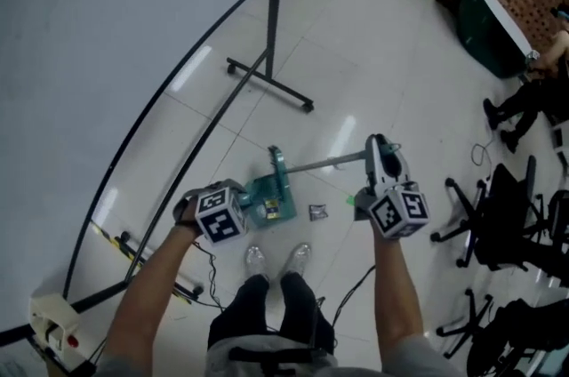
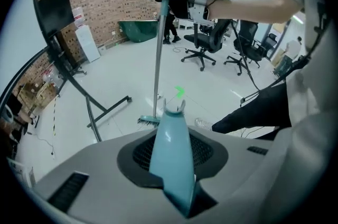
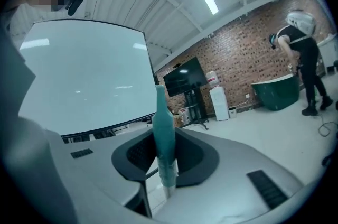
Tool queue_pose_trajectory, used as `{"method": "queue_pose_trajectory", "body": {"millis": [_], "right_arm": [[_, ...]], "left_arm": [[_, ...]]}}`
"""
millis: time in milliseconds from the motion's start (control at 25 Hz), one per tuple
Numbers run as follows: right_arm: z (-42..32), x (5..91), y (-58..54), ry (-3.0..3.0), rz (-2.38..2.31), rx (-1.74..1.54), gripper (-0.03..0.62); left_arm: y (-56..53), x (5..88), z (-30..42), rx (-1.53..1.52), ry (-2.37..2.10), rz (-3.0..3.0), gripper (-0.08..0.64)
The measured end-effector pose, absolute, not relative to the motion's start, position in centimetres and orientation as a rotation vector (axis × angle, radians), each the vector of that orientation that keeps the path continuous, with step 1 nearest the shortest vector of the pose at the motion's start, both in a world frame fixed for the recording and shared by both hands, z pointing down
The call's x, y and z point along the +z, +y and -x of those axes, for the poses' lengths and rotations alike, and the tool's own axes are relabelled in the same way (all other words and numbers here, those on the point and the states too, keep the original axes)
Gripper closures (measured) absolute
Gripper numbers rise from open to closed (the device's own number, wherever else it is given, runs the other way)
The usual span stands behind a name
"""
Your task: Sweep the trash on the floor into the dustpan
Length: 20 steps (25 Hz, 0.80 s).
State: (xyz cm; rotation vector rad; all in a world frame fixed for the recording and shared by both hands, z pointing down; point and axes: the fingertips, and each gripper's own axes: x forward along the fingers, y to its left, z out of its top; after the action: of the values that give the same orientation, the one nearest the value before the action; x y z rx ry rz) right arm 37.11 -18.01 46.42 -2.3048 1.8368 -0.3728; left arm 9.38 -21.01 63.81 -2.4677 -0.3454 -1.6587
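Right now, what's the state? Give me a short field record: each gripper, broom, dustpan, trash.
left gripper: shut on the dustpan handle
right gripper: shut on the broom handle, at its teal top end
dustpan: down at the floor, just ahead of the person's shoes
broom head: down on the floor beside the dustpan
wrapper: loose on the floor right of the dustpan, not in it
green scrap: on the floor beyond the broom head
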Motion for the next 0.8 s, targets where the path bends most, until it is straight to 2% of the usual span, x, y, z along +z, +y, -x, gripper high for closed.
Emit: {"method": "queue_pose_trajectory", "body": {"millis": [200, 520, 800], "right_arm": [[-41.3, 45.6, -12.2, 1.73, 2.519, -0.312, 0.518], [-49.5, 50.9, -4.0, 1.582, 2.708, -0.4, 0.52], [-50.2, 55.7, -0.6, 1.577, 2.736, -0.539, 0.52]], "left_arm": [[-18.3, 64.3, -13.3, -1.67, -0.461, 2.379, 0.457], [-13.2, 64.8, -18.1, -1.668, -0.53, 2.303, 0.457], [-9.3, 65.3, -21.3, -1.692, -0.561, 2.239, 0.457]]}}
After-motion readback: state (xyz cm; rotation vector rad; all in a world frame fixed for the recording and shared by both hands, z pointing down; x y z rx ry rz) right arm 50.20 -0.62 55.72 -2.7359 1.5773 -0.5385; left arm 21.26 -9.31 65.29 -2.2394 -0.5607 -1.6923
